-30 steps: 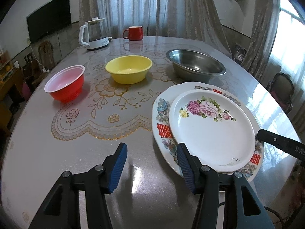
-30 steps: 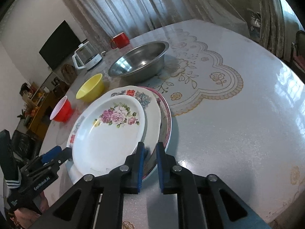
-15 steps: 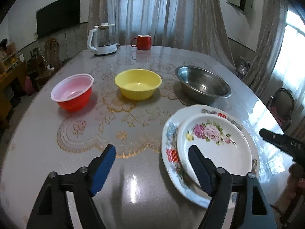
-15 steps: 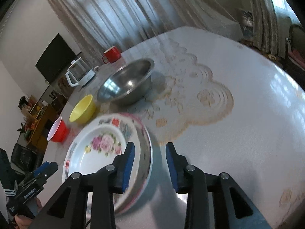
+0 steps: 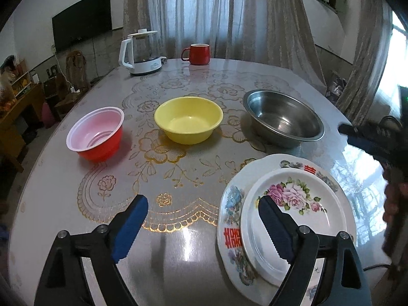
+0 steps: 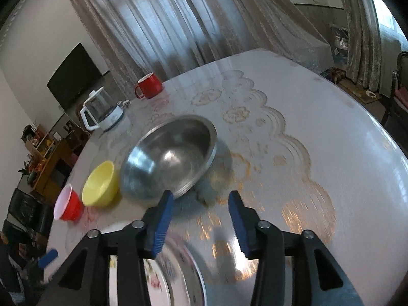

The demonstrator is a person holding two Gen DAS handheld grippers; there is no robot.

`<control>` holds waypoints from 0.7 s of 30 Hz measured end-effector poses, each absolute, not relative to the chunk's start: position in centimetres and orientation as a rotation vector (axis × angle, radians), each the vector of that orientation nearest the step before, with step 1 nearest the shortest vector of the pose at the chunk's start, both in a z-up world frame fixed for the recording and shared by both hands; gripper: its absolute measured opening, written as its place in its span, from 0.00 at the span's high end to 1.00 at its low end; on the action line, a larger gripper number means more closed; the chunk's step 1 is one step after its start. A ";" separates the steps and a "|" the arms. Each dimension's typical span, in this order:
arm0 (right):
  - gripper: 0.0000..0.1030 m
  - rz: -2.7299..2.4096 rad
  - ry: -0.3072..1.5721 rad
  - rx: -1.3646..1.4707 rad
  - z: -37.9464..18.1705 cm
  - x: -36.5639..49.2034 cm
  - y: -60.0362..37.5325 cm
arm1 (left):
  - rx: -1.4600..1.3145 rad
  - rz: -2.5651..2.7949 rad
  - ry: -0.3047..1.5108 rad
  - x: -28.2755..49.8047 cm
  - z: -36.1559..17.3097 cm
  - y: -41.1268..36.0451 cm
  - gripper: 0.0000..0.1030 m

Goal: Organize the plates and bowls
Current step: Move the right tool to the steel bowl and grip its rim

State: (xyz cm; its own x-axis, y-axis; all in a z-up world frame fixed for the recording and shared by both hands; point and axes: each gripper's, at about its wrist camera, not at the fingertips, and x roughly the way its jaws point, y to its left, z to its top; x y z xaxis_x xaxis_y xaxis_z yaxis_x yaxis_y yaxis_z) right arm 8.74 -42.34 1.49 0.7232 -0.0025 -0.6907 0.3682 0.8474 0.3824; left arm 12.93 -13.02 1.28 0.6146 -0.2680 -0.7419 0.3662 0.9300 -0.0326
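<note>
Indoors, a round glossy table (image 5: pixel 63 191) with a gold floral lace pattern stands before grey curtains (image 5: pixel 216 15), a dark wall screen (image 5: pixel 81 29) to the left. At the table's far edge sit a white kettle (image 5: pixel 141 51) and a red mug (image 5: pixel 197 54). Across the middle runs a row of upright bowls: red bowl (image 5: pixel 95 134), yellow bowl (image 5: pixel 188 119), steel bowl (image 5: pixel 283 118). Nearer, the small rose plate (image 5: pixel 293 216) lies flat on the large patterned plate (image 5: pixel 230 219). The left hand-held gripper (image 5: pixel 204 229) hovers with jaws wide apart, its right finger over the small plate's near-left part. The right hand-held gripper (image 6: pixel 201 221) is likewise spread apart, above the table just beside the steel bowl's (image 6: pixel 168 158) near rim, the stacked plates blurred below its left finger.
</note>
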 end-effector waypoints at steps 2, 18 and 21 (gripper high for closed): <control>0.53 -0.216 0.740 0.546 1.3 10.1 -42.8 | 0.132 -0.363 0.832 13.1 1.3 -13.1 0.14; 0.60 -0.171 0.801 0.574 -3.1 14.3 -43.8 | 0.188 -0.368 0.820 14.4 1.8 -14.6 0.14; 0.70 -0.162 0.776 0.569 -3.0 14.0 -43.9 | 0.194 -0.380 0.824 14.7 1.9 -15.1 0.14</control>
State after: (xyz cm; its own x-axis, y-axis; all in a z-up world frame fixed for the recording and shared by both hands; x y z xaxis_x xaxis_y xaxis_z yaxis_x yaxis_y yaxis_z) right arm 13.99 -43.86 -3.01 0.7100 0.0661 -0.7011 0.3413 0.8385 0.4247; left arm 14.73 -15.13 1.94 0.6172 -0.2534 -0.7449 0.4023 0.9153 0.0219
